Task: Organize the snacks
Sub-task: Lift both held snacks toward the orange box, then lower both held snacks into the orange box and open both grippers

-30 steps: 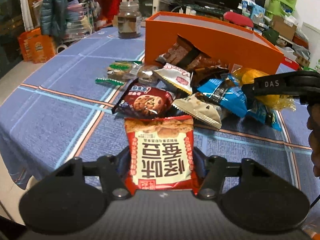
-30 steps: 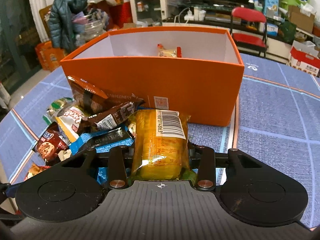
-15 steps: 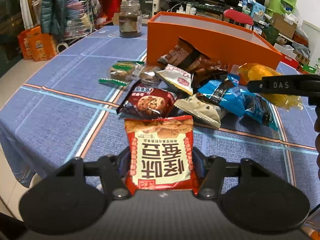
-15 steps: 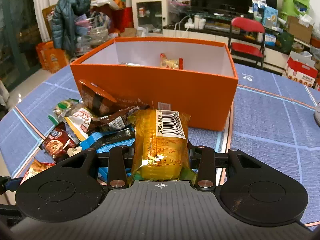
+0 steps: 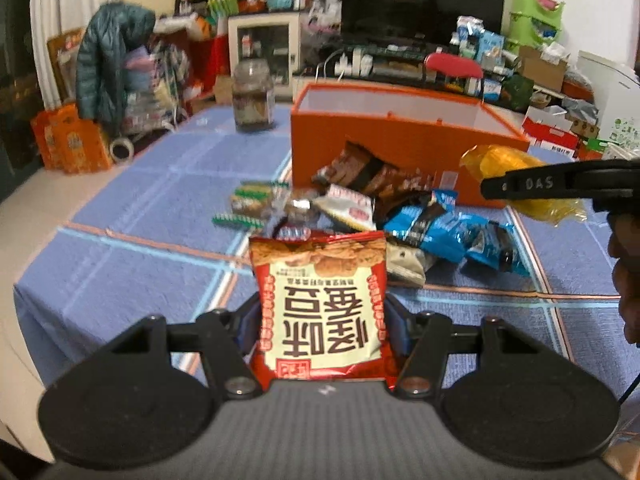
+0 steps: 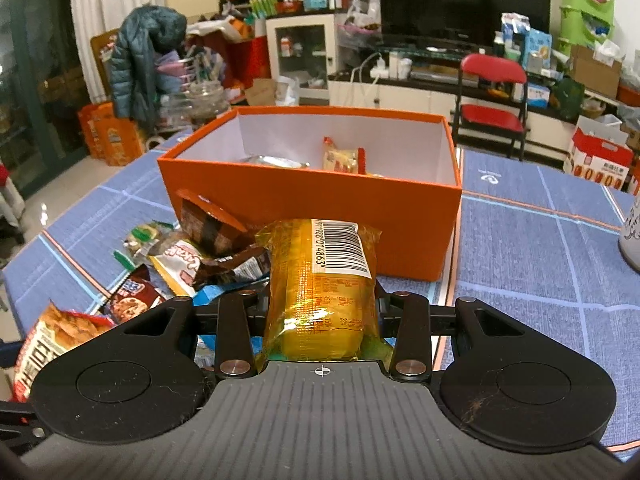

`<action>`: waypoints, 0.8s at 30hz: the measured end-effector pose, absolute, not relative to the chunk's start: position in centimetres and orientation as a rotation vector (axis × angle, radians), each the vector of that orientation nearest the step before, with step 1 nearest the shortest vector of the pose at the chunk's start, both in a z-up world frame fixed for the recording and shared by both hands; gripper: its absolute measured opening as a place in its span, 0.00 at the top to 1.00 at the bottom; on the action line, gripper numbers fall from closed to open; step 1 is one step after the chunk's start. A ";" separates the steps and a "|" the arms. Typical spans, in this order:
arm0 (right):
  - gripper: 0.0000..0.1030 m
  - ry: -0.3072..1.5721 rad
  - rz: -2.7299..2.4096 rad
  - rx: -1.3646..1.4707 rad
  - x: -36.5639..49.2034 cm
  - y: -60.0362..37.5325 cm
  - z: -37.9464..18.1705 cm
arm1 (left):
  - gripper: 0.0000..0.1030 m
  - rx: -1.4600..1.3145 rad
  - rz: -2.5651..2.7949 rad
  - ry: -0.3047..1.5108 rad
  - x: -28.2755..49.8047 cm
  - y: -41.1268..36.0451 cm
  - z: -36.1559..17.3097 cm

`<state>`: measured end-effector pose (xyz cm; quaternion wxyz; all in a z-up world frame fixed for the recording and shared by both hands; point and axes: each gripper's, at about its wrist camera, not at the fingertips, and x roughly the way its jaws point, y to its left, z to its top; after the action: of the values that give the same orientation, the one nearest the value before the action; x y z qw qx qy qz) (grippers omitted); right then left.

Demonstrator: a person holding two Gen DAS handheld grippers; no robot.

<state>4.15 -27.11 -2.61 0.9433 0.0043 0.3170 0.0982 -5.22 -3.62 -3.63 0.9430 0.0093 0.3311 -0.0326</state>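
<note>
My left gripper (image 5: 322,316) is shut on a red and cream snack bag (image 5: 320,304), held above the blue tablecloth short of the snack pile (image 5: 360,208). My right gripper (image 6: 322,304) is shut on a yellow wrapped snack (image 6: 320,280) with a barcode, in front of the orange box (image 6: 312,204). The box is open on top and holds a few packets (image 6: 344,158). In the left wrist view the right gripper (image 5: 560,186) and its yellow snack (image 5: 500,160) are at the right, by the box (image 5: 400,132). The red bag shows at lower left in the right wrist view (image 6: 52,340).
A brown jar (image 5: 253,96) stands on the table left of the box. Loose snack packets (image 6: 180,256) lie in front of the box's left half. A white cup (image 6: 632,232) is at the right edge. The table's near-left edge (image 5: 24,304) drops off to the floor.
Both grippers have risen with their snacks still held. The box's inside now shows more in both views.
</note>
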 end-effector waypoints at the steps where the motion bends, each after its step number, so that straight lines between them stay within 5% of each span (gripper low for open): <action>1: 0.77 0.643 0.205 0.012 4.1 -27.1 -2.5 | 0.42 0.030 -0.068 0.658 -5.4 -3.6 -3.3; 11: 0.77 0.549 0.184 0.060 3.7 -28.4 1.2 | 0.42 0.010 -0.152 0.576 -2.1 -3.4 0.5; 20: 0.77 0.520 0.085 0.067 13.3 -29.9 4.1 | 0.41 -0.013 -0.224 0.469 13.2 -6.9 6.6; 24: 0.68 0.583 0.043 0.042 17.9 -29.5 3.1 | 0.18 0.014 -0.224 0.516 19.9 -8.4 5.6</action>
<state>17.86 -29.51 3.09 0.9574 0.0206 0.2873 0.0212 19.88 -8.36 5.57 0.9608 0.0069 0.2544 -0.1103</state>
